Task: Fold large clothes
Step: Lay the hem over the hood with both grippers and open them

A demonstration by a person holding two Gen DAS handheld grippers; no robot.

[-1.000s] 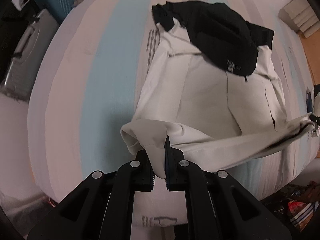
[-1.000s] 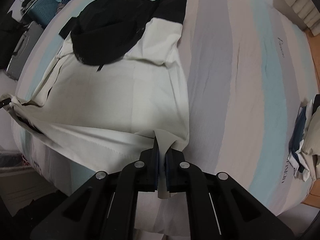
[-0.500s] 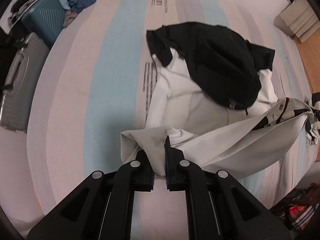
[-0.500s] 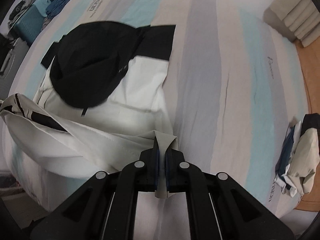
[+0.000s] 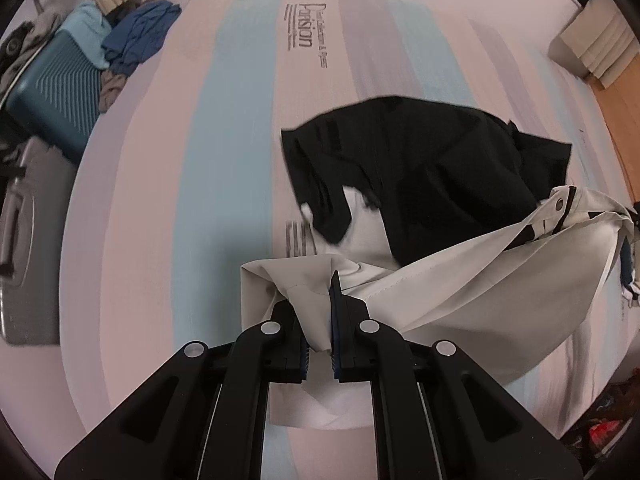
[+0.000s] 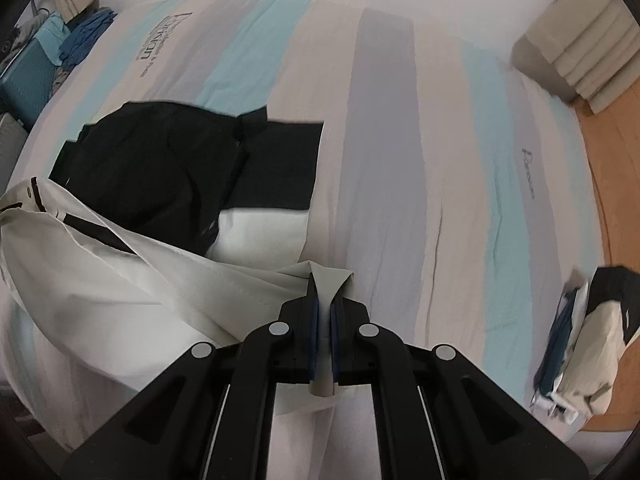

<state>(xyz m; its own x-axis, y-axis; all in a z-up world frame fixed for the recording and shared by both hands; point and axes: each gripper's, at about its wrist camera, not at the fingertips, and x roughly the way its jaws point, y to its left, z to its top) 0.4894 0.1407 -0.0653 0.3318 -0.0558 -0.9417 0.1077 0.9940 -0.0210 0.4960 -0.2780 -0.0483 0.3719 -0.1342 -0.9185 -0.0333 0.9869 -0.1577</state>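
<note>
- The left gripper is clamped on a bunched corner of the white-and-black jacket; the cloth fills the narrow gap between its jaws and hangs out below them
- From that pinch the white hem runs up and to the right of the left gripper, lifted off the bed, and ends in a corner with a snap button and black trim
- Ahead of the left gripper the black upper part of the jacket lies on the striped bedsheet, with a patch of white body showing just below it
- Far to the upper left of the left gripper stand a teal suitcase and a pile of blue clothes; a grey case sits to the left
- The right gripper is closed tight on another corner of the same jacket, a thin fold of white cloth squeezed between its jaws and trailing underneath
- From the right gripper the raised hem sweeps away to the left, over the flat white panel and the black part just ahead and left of it
- To the right of the right gripper the sheet is bare stripes; well off to the lower right lies a stack of folded clothes at the bed's edge, by a wooden floor
- Far ahead and right of it sits a pale stack of cushions
</note>
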